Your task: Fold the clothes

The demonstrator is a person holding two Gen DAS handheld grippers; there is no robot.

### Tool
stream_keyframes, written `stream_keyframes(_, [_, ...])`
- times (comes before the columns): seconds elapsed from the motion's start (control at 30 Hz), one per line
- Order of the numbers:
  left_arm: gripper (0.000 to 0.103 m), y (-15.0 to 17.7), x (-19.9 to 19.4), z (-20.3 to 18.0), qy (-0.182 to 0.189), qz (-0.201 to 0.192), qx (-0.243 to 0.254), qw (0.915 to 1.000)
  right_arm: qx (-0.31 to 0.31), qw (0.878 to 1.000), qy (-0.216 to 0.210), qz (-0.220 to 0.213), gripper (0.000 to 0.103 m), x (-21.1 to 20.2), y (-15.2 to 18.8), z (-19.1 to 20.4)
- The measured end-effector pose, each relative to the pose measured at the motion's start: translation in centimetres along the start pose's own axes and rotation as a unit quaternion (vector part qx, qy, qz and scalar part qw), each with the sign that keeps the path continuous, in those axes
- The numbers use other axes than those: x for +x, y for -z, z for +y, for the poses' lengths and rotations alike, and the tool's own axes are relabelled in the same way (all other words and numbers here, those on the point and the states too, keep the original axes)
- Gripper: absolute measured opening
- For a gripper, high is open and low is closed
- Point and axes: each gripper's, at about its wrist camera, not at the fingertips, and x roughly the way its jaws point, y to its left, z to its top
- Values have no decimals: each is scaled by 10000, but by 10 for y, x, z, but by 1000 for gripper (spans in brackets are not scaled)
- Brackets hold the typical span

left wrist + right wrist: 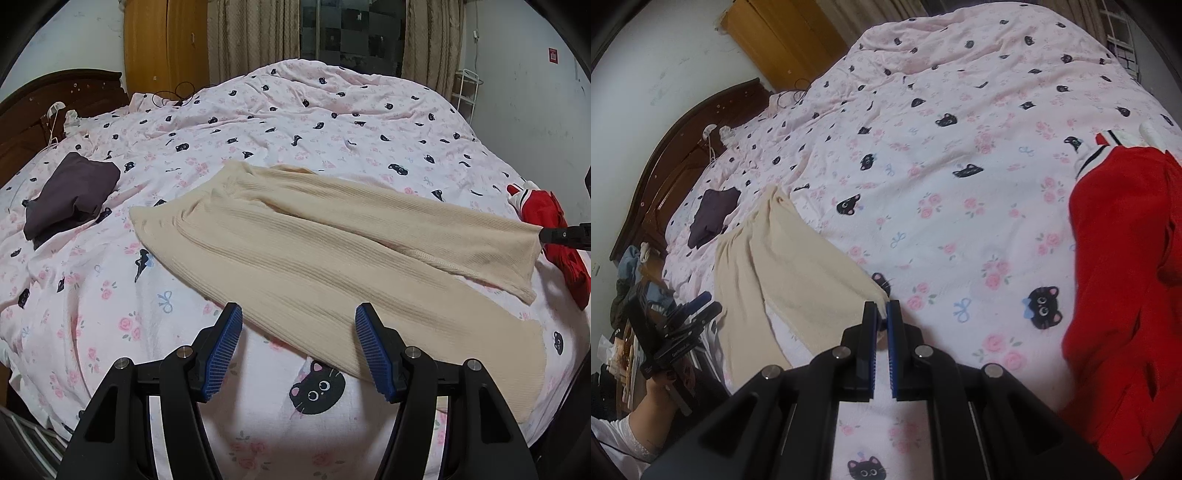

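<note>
Cream ribbed trousers (317, 240) lie spread across the bed, waistband at the far left, leg ends to the right. My left gripper (298, 314) is open just above their near edge, with nothing between its blue pads. My right gripper (882, 309) is shut on a leg-end corner of the cream trousers (798, 280), holding it slightly lifted. In the left wrist view the right gripper (541, 234) shows at the right edge, pinching that hem.
A folded dark garment (72, 195) rests at the left on the pink cat-print duvet (295, 122). A red garment (1126, 277) lies to the right. A wooden headboard (665, 177) and wardrobe (166, 40) stand beyond. A hand (661, 391) holds the left gripper (701, 302).
</note>
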Motion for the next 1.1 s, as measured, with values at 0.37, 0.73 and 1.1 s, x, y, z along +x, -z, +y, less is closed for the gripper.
stream_keyframes(0.37, [59,1,3,0,24,48,-35,10000,277,9966,560,-536,4,-17,-20,-28])
stream_keyframes(0.73, [59,1,7,-4,31,66,-18,10000,590,9976,248,-262,8,3,-23,-41])
stream_keyframes(1.1, [59,0,9,-5,31,73,-18,10000,931,9944,-476,171,43,54,-39,-40])
